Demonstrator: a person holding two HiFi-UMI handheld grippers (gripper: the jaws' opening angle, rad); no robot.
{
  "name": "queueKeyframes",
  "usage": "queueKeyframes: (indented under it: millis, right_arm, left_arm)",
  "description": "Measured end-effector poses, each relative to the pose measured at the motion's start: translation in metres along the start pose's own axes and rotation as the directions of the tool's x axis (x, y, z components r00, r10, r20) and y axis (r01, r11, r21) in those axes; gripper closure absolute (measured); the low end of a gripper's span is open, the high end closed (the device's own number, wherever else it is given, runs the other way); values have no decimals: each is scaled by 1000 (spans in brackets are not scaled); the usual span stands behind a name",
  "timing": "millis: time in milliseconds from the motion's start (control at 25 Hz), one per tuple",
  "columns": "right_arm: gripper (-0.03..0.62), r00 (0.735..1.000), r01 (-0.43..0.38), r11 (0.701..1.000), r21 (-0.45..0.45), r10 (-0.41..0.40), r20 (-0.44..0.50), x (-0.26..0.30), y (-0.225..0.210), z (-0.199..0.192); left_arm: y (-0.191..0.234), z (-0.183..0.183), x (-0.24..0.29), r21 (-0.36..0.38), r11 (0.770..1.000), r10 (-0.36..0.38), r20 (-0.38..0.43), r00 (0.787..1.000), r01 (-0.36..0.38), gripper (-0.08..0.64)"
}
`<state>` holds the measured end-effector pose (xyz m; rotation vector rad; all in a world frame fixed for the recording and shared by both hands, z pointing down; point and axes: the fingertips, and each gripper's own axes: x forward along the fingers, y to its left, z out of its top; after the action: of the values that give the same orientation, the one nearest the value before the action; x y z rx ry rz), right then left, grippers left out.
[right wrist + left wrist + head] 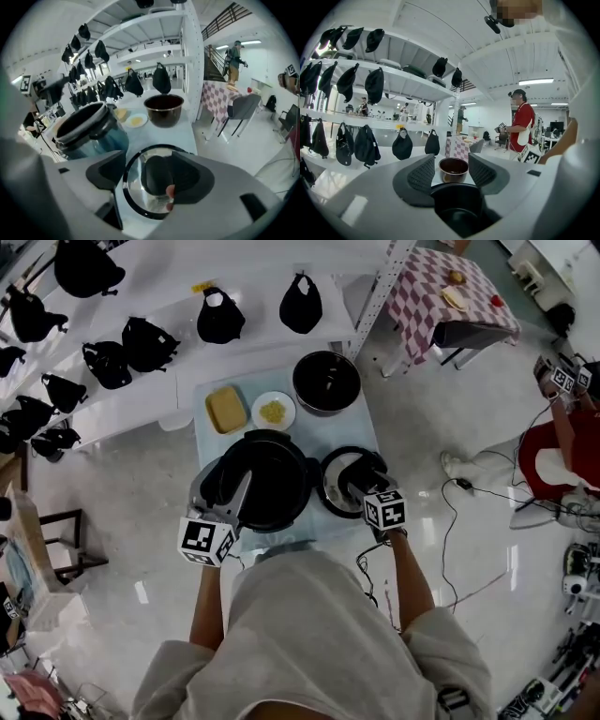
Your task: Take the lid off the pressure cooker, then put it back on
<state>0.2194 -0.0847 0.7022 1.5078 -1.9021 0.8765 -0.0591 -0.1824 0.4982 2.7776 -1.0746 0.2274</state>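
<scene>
The pressure cooker [272, 479] stands open on the pale blue table [208, 390], its dark inside showing; in the right gripper view the pressure cooker [89, 126] is at the left. Its round lid [330, 491], with a black rim, lies flat on the table just right of the cooker. My right gripper [361, 479] points down over it, open; in the right gripper view the jaws of the right gripper [152, 171] straddle the black knob [157, 176] of the lid [136, 192]. My left gripper [236, 495] is at the cooker's left side. In its own view the left gripper [451, 171] has a black cooker part [459, 211] filling the gap between its jaws.
A dark inner pot [326, 381] stands at the table's far end, with a yellow square dish [226, 409] and a small white plate [273, 411] beside it. White shelves with black bags [122, 352] run behind. A checked table [441, 287], a person in red [562, 451] and floor cables are at the right.
</scene>
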Motion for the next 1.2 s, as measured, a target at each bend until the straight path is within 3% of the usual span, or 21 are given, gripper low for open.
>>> queueKeyframes:
  millis: [160,480,800,1000,1200]
  right_arm:
    - [293,990,-17,1000,-12,16,-141,29,-9,-29]
    - [287,956,-46,996,-71,23,-291,58,-14,-47]
    - [287,902,-72,988,-135,6,-432,80,-23,-62]
    - [298,879,-133,988,-77,81,-471,90,2,-73]
    - [298,863,-8,984,-179,-84,-498,82,-30,-75]
  left_arm:
    - [2,0,-5,2,1000,17,-5,1000,-17,354]
    - [9,1,-19,7,999,52,-15,999,-52,544]
    - [14,4,-39,20,994,108,-17,994,-108,554]
    - [22,2,-52,19,989,148,-27,989,-147,554]
    - [29,0,-60,12,985,170,-25,985,-170,554]
